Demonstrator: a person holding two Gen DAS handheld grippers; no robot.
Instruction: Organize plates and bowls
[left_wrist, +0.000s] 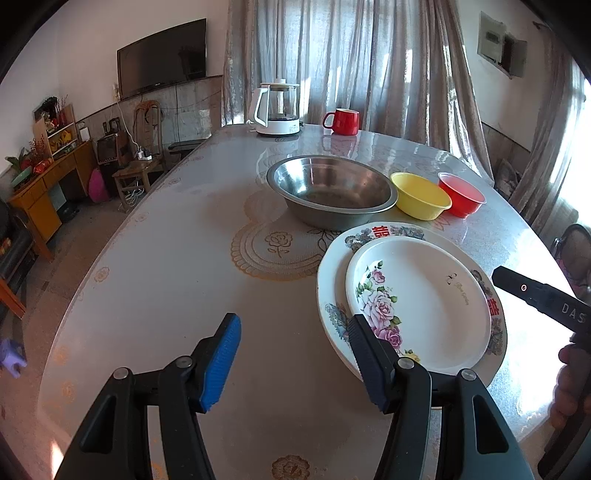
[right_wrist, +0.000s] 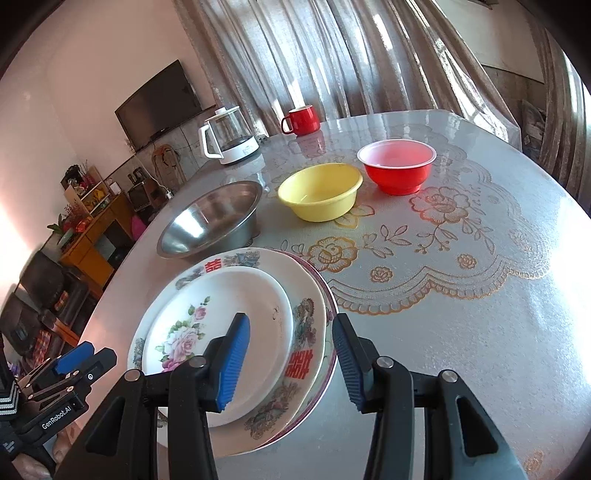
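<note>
A stack of plates lies near the table's front: a small white rose plate (left_wrist: 417, 306) (right_wrist: 221, 332) on a larger plate with red characters (left_wrist: 380, 230) (right_wrist: 299, 369), and a purple-rimmed plate (right_wrist: 327, 295) underneath. Behind stand a steel bowl (left_wrist: 332, 184) (right_wrist: 210, 221), a yellow bowl (left_wrist: 421, 195) (right_wrist: 319, 192) and a red bowl (left_wrist: 461, 194) (right_wrist: 397, 166). My left gripper (left_wrist: 295, 354) is open at the stack's left rim, nothing between its pads. My right gripper (right_wrist: 291, 354) hovers open over the stack's right rim, one finger above the rose plate, the other outside.
A white-based glass kettle (left_wrist: 277, 107) (right_wrist: 229, 136) and a red mug (left_wrist: 343, 122) (right_wrist: 301, 120) stand at the far edge by the curtain. The glossy patterned table (left_wrist: 166, 258) stretches bare to the left. A hand (left_wrist: 569, 387) holds the right gripper's black body (left_wrist: 535, 295).
</note>
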